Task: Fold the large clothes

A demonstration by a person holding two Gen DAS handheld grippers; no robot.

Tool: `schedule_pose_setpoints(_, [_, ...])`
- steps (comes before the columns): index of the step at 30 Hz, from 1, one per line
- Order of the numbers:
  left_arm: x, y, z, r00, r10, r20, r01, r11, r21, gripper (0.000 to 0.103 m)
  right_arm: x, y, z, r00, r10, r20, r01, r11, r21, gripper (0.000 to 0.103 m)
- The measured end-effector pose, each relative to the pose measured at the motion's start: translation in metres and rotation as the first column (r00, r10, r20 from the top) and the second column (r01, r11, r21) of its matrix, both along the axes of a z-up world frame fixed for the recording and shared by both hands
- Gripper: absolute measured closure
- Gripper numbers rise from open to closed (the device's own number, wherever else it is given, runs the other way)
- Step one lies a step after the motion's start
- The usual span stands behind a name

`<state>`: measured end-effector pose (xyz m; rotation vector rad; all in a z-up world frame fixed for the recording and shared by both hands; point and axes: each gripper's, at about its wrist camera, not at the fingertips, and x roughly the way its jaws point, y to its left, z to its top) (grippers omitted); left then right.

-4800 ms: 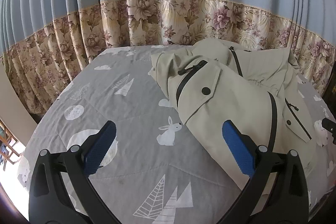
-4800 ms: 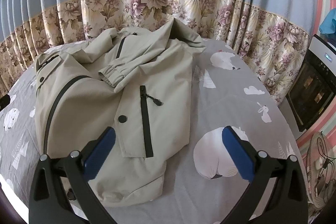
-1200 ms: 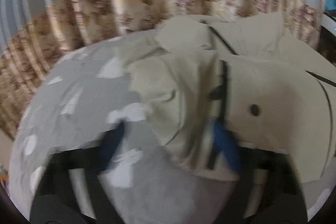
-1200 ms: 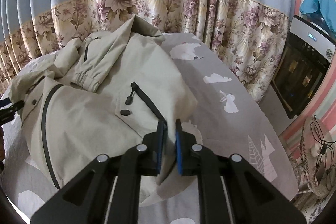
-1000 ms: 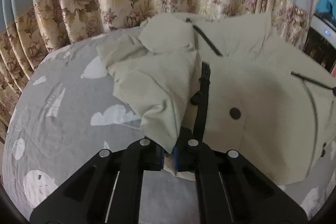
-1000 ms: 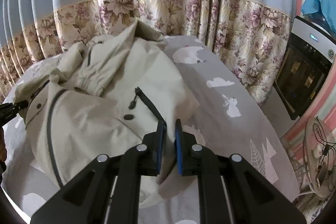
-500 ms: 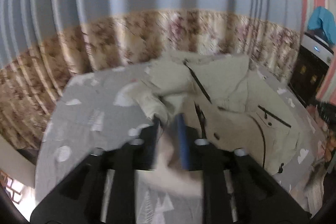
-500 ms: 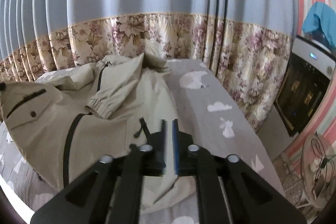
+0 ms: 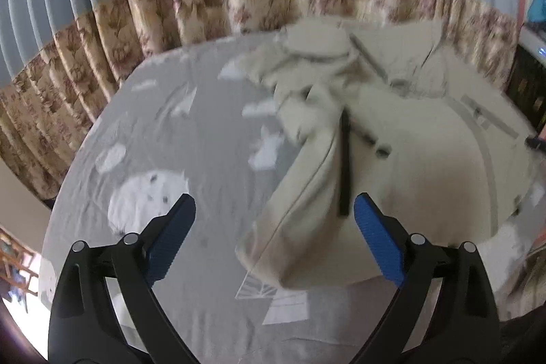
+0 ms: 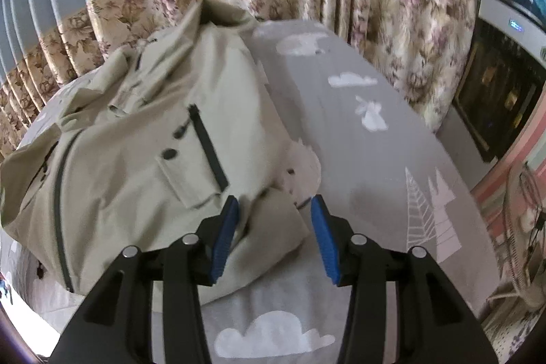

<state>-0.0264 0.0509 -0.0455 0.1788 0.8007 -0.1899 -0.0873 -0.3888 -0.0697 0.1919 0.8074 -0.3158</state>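
Jacket (image 10: pixel 143 139) — a pale beige one with dark zips — lies spread and rumpled on the grey printed bedspread (image 10: pixel 368 159), its hem nearest the cameras and its collar toward the flowered curtain (image 10: pixel 392 23). The left gripper (image 9: pixel 274 237) has its jaws opening, already spread wide, with the jacket's near left corner lying below and between them but not pinched. The right gripper (image 10: pixel 273 234) has its jaws opening too, only part-way so far; the right hem corner sits between the blue pads (image 10: pixel 223 236), and nothing appears clamped.

Risk from here, as I judge it: the hem looks bunched at both corners, so any fold built on it may come out crooked, and a grab at the thick layers could catch only the top one. The slick cloth may also slide on the bedspread.

Hard to read — the left view is blurred, the sleeves are buried in folds near the collar, and the bed's near edge is cut off.
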Motion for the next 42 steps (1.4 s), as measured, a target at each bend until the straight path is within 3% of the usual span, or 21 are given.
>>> schedule_pose_setpoints(4, [0.006,-0.003,-0.022,1.000,-0.001,-0.030,0.002,1.000,0.026,0.010,0.007,0.003,-0.014,0.998,0.053,-0.045,-0.052,0.999,0.016,0.051])
schedule_pose_setpoints(5, [0.009,-0.005,-0.028,0.999,-0.004,-0.045,0.005,1.000,0.024,0.010,0.008,0.005,-0.016,0.997,0.064,-0.051,-0.063,0.998,0.012,0.054])
schedule_pose_setpoints(7, [0.011,-0.007,-0.034,0.998,-0.005,-0.061,0.006,1.000,0.016,0.011,0.007,0.010,-0.016,0.995,0.082,-0.052,-0.082,0.997,0.005,0.072])
schedule_pose_setpoints(8, [0.013,-0.008,-0.037,0.998,-0.007,-0.068,0.008,1.000,0.003,0.018,0.007,0.013,-0.015,0.994,0.102,-0.046,-0.101,0.995,0.022,0.087])
schedule_pose_setpoints(9, [0.014,-0.010,-0.039,0.997,-0.016,-0.074,0.015,1.000,-0.008,0.025,0.007,0.015,-0.014,0.992,0.116,-0.040,-0.114,0.993,0.037,0.091])
schedule_pose_setpoints(10, [0.015,-0.012,-0.042,0.996,-0.023,-0.083,0.022,1.000,-0.018,0.043,0.006,0.017,-0.011,0.993,0.116,-0.035,-0.115,0.993,0.031,0.091])
schedule_pose_setpoints(11, [0.018,-0.014,-0.045,0.996,-0.020,-0.091,0.018,1.000,-0.019,0.053,0.005,0.018,-0.010,0.992,0.119,-0.034,-0.118,0.993,0.029,0.092])
schedule_pose_setpoints(12, [0.019,-0.016,-0.046,0.995,-0.022,-0.095,0.019,0.999,-0.028,0.059,0.004,0.019,-0.008,0.992,0.124,-0.026,-0.123,0.992,0.036,0.092])
schedule_pose_setpoints(14, [0.019,-0.017,-0.046,0.994,-0.027,-0.105,0.020,0.998,-0.062,0.081,0.002,0.019,-0.003,0.993,0.117,-0.006,-0.117,0.992,0.045,0.094])
schedule_pose_setpoints(16, [0.018,-0.019,-0.042,0.995,-0.027,-0.098,0.019,0.996,-0.082,0.094,-0.002,0.020,0.003,0.994,0.108,0.015,-0.109,0.993,0.041,0.096])
schedule_pose_setpoints(19, [0.010,-0.020,-0.025,0.998,-0.019,-0.065,0.013,0.996,-0.092,0.096,-0.009,0.027,0.020,0.992,0.109,0.062,-0.110,0.994,0.026,0.097])
schedule_pose_setpoints(25, [-0.012,-0.020,0.036,0.999,-0.014,0.030,0.017,0.993,-0.118,0.097,-0.029,0.041,0.070,0.978,0.123,0.167,-0.124,0.992,-0.004,0.097])
schedule_pose_setpoints(28, [-0.022,-0.021,0.060,0.998,-0.022,0.059,0.029,0.993,-0.118,0.092,-0.039,0.051,0.092,0.969,0.140,0.205,-0.137,0.990,-0.030,0.096])
schedule_pose_setpoints(30, [-0.028,-0.018,0.070,0.997,-0.003,0.076,0.011,0.995,-0.103,0.080,-0.045,0.053,0.104,0.966,0.133,0.222,-0.127,0.991,-0.040,0.085])
schedule_pose_setpoints(31, [-0.031,-0.014,0.076,0.995,0.023,0.096,-0.014,0.996,-0.092,0.054,-0.047,0.054,0.110,0.965,0.143,0.221,-0.133,0.989,-0.057,0.083])
schedule_pose_setpoints(32, [-0.036,-0.008,0.083,0.990,0.055,0.126,-0.045,0.996,-0.079,0.020,-0.049,0.056,0.113,0.964,0.143,0.225,-0.129,0.989,-0.077,0.071])
schedule_pose_setpoints(33, [-0.038,-0.005,0.087,0.987,0.068,0.143,-0.059,0.996,-0.067,0.011,-0.052,0.055,0.117,0.965,0.133,0.228,-0.112,0.988,-0.104,0.052])
schedule_pose_setpoints(38, [-0.028,-0.002,0.100,0.977,0.082,0.196,-0.078,0.997,-0.027,0.007,-0.038,0.049,0.120,0.967,0.130,0.221,-0.107,0.988,-0.115,0.048])
schedule_pose_setpoints(42, [0.015,-0.017,0.088,0.983,0.049,0.178,-0.051,0.999,0.008,0.006,0.005,0.049,0.108,0.969,0.149,0.197,-0.133,0.987,-0.094,0.048])
